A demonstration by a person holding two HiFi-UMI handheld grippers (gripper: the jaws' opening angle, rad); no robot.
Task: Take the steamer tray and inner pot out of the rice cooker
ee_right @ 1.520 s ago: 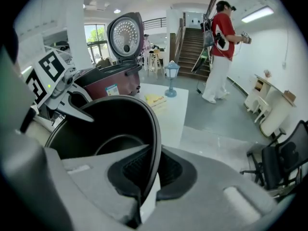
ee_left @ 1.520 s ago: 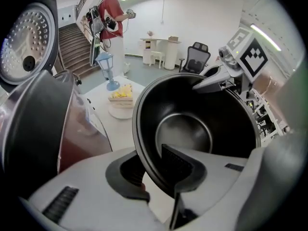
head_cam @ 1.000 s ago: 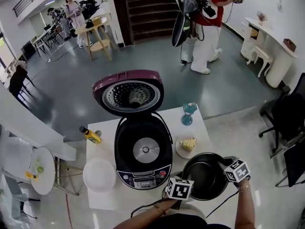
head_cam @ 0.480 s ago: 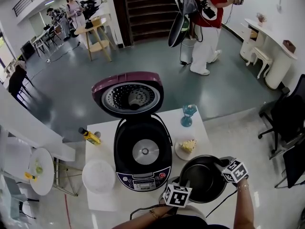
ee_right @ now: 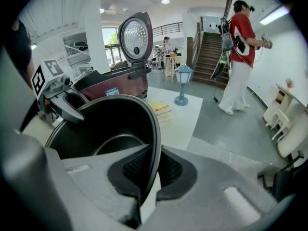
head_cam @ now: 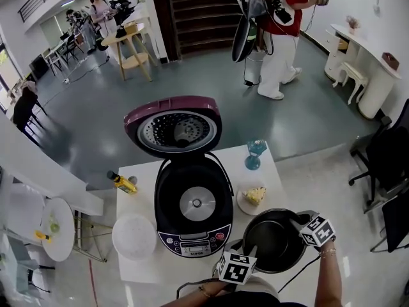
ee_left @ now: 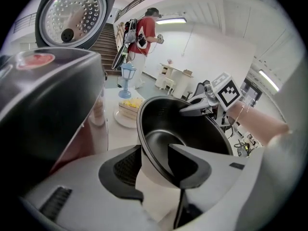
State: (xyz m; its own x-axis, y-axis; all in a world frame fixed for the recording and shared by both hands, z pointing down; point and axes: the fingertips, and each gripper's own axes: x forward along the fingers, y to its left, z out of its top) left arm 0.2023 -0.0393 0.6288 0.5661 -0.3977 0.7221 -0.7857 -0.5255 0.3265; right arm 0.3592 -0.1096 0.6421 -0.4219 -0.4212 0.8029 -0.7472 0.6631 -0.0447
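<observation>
**Pot out of the cooker, one grip coming off**

The inner pot [head_cam: 275, 238] is out of the rice cooker [head_cam: 193, 204]. It sits low and right in the head view, at the near right corner of the desk [head_cam: 142, 270], and part of it seems to hang past the edge. Whether it bears fully on the desk I cannot tell.

The white steamer tray [head_cam: 134, 235] lies on the desk left of the cooker, so that half looks done.

The left gripper [head_cam: 251, 251] has just been opening its jaws. They are released, one jaw inside the rim and one outside, and the pads look clear of the wall. The right gripper [head_cam: 298, 220] is clenched on the far rim, pads tight on the thin edge.

Here's the danger. If the pot isn't properly seated, a one-sided pinch on the rim lets it swing or tip. From that corner it could go over the edge. A slide the other way meets the plate of cake [head_cam: 254, 197], just beside the pot. The inner left jaw could also snag the rim when it lifts away.
</observation>
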